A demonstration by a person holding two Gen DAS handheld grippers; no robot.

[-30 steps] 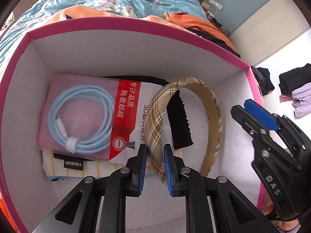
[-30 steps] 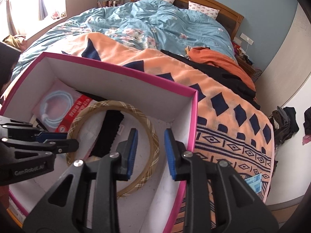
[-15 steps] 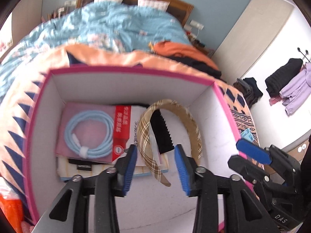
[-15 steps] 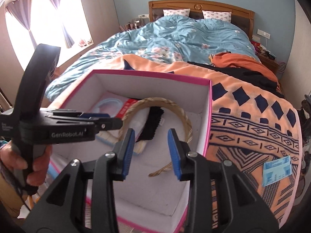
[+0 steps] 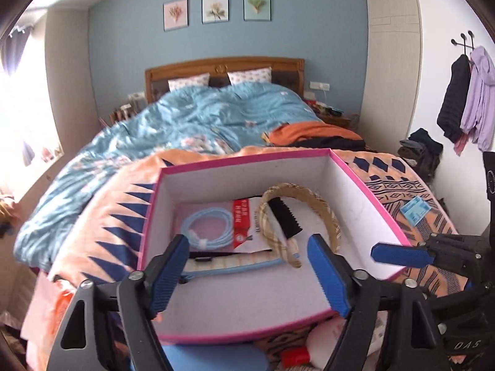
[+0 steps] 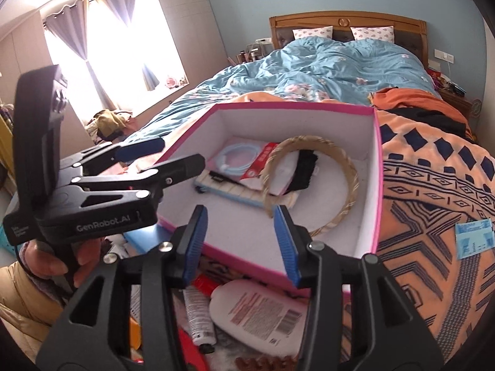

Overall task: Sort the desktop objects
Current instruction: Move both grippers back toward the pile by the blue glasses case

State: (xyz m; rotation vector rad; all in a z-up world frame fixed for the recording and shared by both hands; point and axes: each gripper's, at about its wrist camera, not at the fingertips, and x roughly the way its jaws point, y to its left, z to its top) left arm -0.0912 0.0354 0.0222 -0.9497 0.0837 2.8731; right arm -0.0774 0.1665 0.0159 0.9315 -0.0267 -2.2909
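Bedroom clutter frames everything: a bed under a blue quilt, an orange patterned blanket (image 6: 433, 185) across its foot, and on that blanket an open pink-rimmed box (image 5: 386, 213) that serves as the sorting bin. Inside it lie a plaid headband (image 5: 312, 213), on its side with the arch toward the far wall, a bagged blue cable (image 5: 207, 225) to its left, and a black comb (image 5: 284, 219) between the headband's arms. The left gripper (image 5: 247, 275) hangs over the box's near edge, its jaws just having been opening and now wide apart with nothing between them; the headband lies free below. The right gripper (image 6: 239, 241) sits just outside the near corner, jaws also just having been opening, partly apart and empty. What the coming move likely turns on lies below and nearer than the box: a white lotion bottle (image 6: 256, 312) on its side, long axis running roughly left to right, directly under the right gripper, with a white tube (image 6: 198, 318) just beside it. The right hand looks the nearer. The left view shows only a sliver of that bottle, whereas the right view shows it whole, plus the person's hand (image 6: 52, 262) holding the left gripper and a blue packet (image 6: 473, 238) alone on the blanket.
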